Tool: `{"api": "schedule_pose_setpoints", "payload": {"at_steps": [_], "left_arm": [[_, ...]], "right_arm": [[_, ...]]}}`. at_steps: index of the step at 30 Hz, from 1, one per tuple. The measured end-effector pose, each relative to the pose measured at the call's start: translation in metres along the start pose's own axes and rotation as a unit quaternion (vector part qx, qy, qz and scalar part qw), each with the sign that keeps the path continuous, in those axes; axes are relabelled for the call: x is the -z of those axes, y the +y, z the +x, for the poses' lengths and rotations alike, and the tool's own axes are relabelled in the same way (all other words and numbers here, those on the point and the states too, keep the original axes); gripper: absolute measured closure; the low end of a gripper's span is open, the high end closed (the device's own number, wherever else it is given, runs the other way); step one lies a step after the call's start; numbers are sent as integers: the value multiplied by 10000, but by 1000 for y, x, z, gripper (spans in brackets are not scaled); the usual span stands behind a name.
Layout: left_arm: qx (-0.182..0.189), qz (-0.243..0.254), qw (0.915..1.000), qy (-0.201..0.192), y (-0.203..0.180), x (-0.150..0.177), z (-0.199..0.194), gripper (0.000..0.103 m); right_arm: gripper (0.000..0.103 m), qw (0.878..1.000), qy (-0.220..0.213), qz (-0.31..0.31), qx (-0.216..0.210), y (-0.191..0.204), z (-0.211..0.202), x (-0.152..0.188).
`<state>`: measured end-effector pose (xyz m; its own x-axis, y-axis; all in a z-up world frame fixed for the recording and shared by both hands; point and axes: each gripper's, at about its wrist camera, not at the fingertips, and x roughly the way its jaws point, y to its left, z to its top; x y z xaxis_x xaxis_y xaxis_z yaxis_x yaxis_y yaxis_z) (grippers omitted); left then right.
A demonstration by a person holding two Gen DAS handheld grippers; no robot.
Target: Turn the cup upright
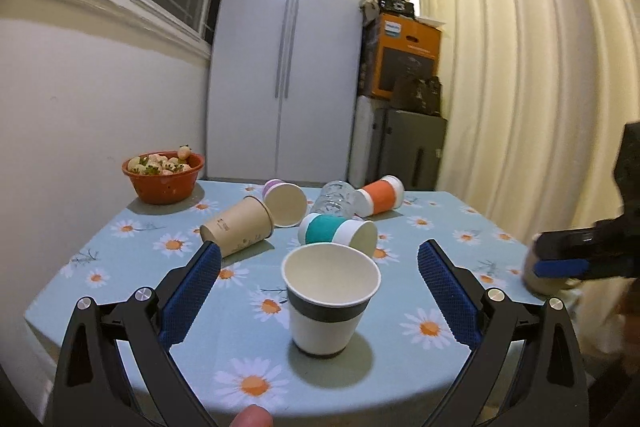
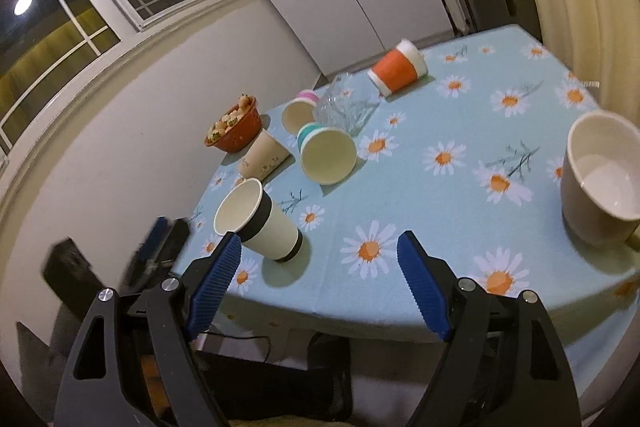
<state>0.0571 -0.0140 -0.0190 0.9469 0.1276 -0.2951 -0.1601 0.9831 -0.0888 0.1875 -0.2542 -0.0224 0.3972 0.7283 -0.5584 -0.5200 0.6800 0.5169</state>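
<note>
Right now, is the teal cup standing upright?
No, the teal cup lies on its side on the tablecloth, mouth toward the camera, behind the upright grey-banded cup.

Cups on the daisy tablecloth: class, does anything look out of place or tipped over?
Yes. Five lie on their sides mid-table: the brown cup, purple cup, teal cup, orange cup and glass. Only the grey-banded cup and mug stand upright.

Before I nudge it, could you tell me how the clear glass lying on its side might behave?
The clear glass lies on its side, so it would probably roll. Its faceted surface looks hard and likely slippery. Being glass, it could chip against the orange-banded cup beside it.
</note>
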Motion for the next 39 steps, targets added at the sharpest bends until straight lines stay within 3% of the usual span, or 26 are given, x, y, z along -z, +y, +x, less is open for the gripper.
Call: {"api": "schedule_pose_setpoints", "payload": {"at_steps": [9, 17, 23, 27, 30, 39], "left_arm": [[392, 211, 9985, 327, 31, -22, -68, 7], [608, 269, 9967, 463, 45, -16, -110, 7], [661, 340, 9954, 608, 44, -8, -115, 7], [674, 219, 9933, 917, 46, 2, -110, 7], [497, 237, 9946, 879, 45, 4, -111, 7], [469, 111, 9942, 957, 50, 5, -110, 7]], "right_arm": [[22, 9972, -341, -540, 377, 27, -26, 18], [5, 9812, -743, -1515, 938, 58, -61, 42], [5, 9721, -847, -1821, 1210, 63, -70, 54], [5, 9752, -768, -1673, 1228, 53, -70, 59], [5, 9765, -761, -1575, 1261, 49, -72, 60], [5, 9700, -812, -1760, 1467, 54, -69, 66]]}}
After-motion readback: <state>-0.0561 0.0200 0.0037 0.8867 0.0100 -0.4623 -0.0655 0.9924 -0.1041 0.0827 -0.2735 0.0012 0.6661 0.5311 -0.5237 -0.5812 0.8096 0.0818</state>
